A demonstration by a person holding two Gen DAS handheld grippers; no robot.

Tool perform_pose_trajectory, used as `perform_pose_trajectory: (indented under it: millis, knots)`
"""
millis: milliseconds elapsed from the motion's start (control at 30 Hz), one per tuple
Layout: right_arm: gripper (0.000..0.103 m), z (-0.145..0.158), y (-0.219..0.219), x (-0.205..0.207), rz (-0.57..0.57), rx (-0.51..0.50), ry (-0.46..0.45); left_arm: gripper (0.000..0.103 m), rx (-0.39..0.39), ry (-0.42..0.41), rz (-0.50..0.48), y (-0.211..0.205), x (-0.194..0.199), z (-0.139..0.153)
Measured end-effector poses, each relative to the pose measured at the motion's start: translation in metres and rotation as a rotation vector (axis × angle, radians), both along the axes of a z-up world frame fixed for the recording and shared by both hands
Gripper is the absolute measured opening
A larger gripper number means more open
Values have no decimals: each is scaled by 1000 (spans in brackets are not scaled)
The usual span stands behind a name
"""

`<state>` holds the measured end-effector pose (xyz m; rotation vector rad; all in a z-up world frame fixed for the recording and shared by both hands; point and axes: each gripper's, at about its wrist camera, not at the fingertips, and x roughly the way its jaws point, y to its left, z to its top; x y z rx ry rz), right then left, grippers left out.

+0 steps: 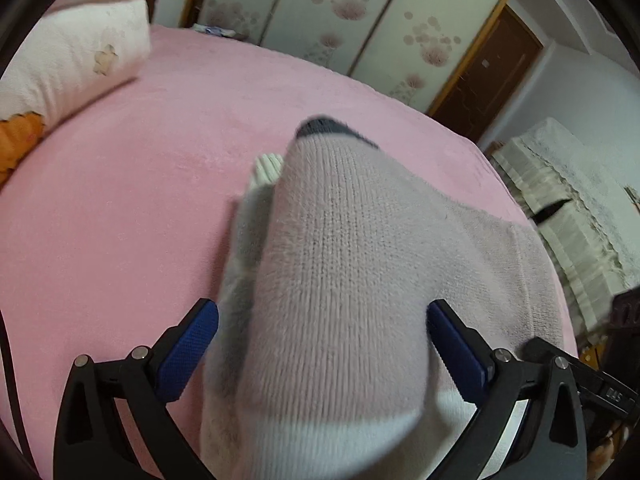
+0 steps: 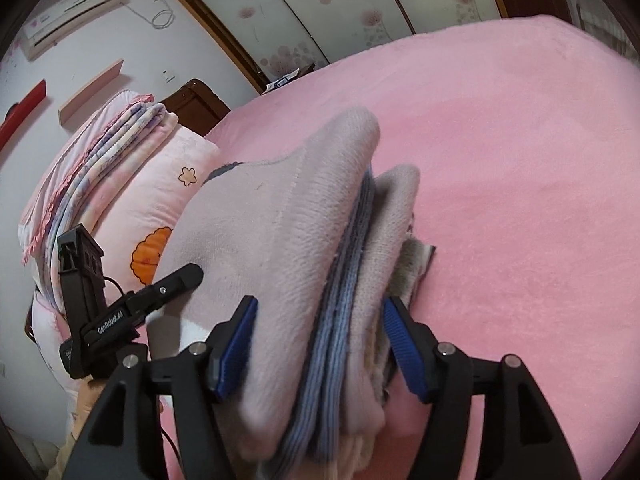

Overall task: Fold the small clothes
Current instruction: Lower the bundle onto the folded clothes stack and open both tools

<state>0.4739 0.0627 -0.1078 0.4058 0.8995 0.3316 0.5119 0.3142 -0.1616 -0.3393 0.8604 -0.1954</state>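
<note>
A pink bedspread (image 1: 132, 208) fills the room's middle, backed by floral sliding panels (image 1: 360, 24). My left gripper (image 1: 322, 344) stands wide around the folded knit sweater (image 1: 340, 280) lying on the bedspread; my right gripper (image 2: 320, 344) is half-spread, its pads beside the sweater's layered edge. Only the right view shows the air conditioner (image 2: 76, 12) above stacked quilts (image 2: 100, 168); only the left shows a draped sofa (image 1: 568, 208) beyond the bedspread

I see a fuzzy, ribbed knit sweater (image 1: 340, 264), matt, and a plush pink bed cover (image 1: 120, 208) at nine o'clock. My left gripper (image 1: 322, 344) has matt black plastic arms, textured blue pads (image 1: 188, 352) and bright metal pins.
</note>
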Motion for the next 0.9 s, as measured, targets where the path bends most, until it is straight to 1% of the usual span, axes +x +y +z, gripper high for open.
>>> perform_pose_trajectory:
  millis: [133, 233, 333, 467, 567, 667, 733, 767, 900]
  knots:
    - [65, 28, -15, -29, -13, -72, -65, 103, 35, -58, 69, -5, -31, 31]
    - [65, 48, -26, -56, -13, -133, -93, 103, 85, -90, 84, -18, -57, 57]
    - [65, 67, -38, -87, -15, -167, -109, 103, 119, -113, 49, -42, -90, 86]
    - [65, 96, -50, -133, -19, -195, -136, 103, 166, -165, -56, -87, -145, 123]
    - [65, 119, -57, -168, -16, -209, -155, 103, 140, -193, -133, -117, -191, 149]
    - [65, 138, -64, -203, -17, -231, -173, 103, 118, -217, -184, -151, -235, 169]
    - [65, 149, -71, -227, -22, -246, -186, 103, 123, -238, -190, -168, -259, 180]
    - [65, 154, -76, -240, -25, -249, -189, 103, 133, -250, -186, -181, -276, 186]
    - [65, 169, -97, -286, -47, -256, -194, 103, 146, -279, -158, -211, -320, 200]
